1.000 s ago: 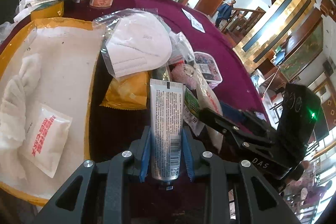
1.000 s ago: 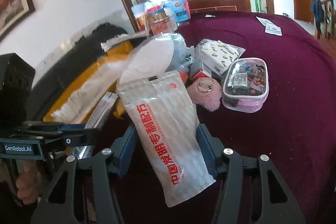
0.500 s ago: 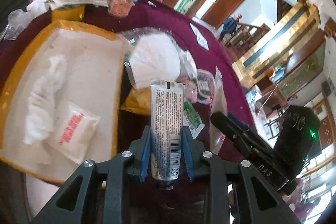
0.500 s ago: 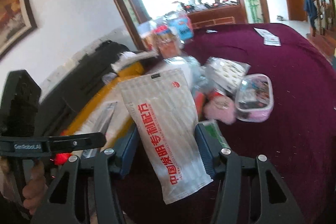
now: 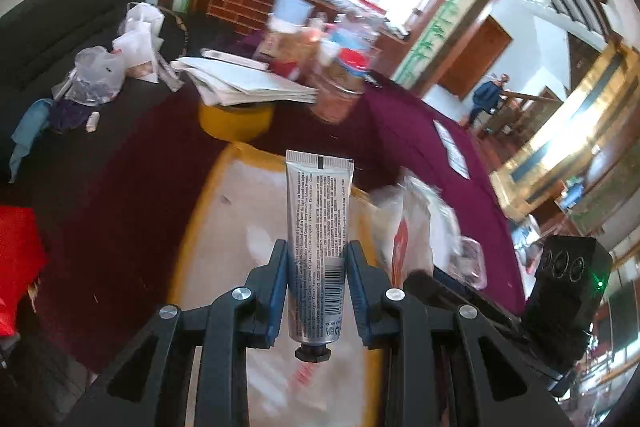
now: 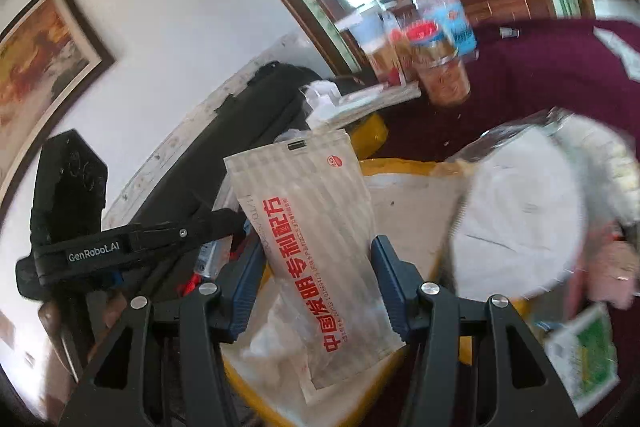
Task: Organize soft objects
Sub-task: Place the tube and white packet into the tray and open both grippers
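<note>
Two items in transit, left to right: left gripper (image 5: 316, 285) clamped on silver tube (image 5: 319, 227), since a second ago lifted clear of the clutter, now above the yellow-rimmed tray (image 5: 192, 227); right gripper (image 6: 316, 283) pinching white sachet (image 6: 316, 247), likewise raised and swung toward the tray; judged ready for placing there

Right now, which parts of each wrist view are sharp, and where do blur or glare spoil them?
Left wrist view: the silver tube in the left gripper is sharp; jars and tray smear; window blown out. Right wrist view: the white red-lettered pouch is crisp; the bagged white mask is blurred.
</note>
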`<act>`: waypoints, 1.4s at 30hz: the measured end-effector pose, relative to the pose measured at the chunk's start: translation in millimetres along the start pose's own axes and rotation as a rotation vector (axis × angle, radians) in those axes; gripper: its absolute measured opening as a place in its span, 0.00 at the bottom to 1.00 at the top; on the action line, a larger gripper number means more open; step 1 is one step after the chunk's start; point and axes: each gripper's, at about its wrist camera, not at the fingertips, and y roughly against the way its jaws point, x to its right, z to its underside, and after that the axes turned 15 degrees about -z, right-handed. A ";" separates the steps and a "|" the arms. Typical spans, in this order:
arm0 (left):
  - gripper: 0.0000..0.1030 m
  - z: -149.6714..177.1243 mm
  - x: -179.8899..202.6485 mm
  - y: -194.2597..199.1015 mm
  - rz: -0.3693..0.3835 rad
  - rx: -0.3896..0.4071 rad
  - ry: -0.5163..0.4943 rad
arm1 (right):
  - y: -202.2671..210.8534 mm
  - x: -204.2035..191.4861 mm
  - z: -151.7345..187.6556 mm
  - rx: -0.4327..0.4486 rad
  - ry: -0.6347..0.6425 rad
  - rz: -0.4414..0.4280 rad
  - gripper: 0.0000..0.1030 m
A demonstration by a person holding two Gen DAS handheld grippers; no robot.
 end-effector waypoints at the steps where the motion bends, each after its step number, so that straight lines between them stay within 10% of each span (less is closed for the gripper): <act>1: 0.28 -4.7 -3.3 -10.2 -0.010 -0.019 -0.001 | -11.9 4.2 -4.3 -0.008 -0.025 -0.011 0.52; 14: 0.29 -15.0 -13.1 -109.7 -0.148 -0.172 -0.040 | -100.7 49.7 -16.0 -0.114 -0.076 0.124 0.46; 28: 0.30 -17.4 -19.2 -115.9 -0.187 -0.198 -0.027 | -113.5 55.3 -23.9 -0.082 -0.118 0.133 0.47; 36: 0.48 -8.0 -22.6 -98.5 -0.136 -0.192 0.007 | -107.3 56.9 -14.7 -0.109 -0.126 0.050 0.66; 42: 0.71 25.7 -1.6 -31.0 -0.195 -0.001 -0.016 | -58.2 29.4 10.0 -0.063 0.011 -0.035 0.81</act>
